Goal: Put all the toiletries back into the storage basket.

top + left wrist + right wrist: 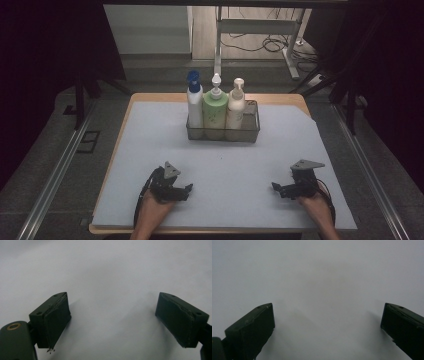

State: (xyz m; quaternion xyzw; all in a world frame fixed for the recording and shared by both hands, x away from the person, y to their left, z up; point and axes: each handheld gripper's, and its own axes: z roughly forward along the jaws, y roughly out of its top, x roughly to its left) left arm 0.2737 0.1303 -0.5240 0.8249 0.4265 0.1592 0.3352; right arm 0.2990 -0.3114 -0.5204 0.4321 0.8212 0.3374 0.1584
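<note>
Left gripper and right gripper low over the bench near edge, jaws wide apart, nothing between. Three pump bottles upright in wire basket, well apart, far centre.

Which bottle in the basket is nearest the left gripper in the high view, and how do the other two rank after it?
From the left gripper:
1. Blue-capped bottle, left end of the basket.
2. Green bottle, middle.
3. Cream bottle, right of the green one, farthest.
</note>
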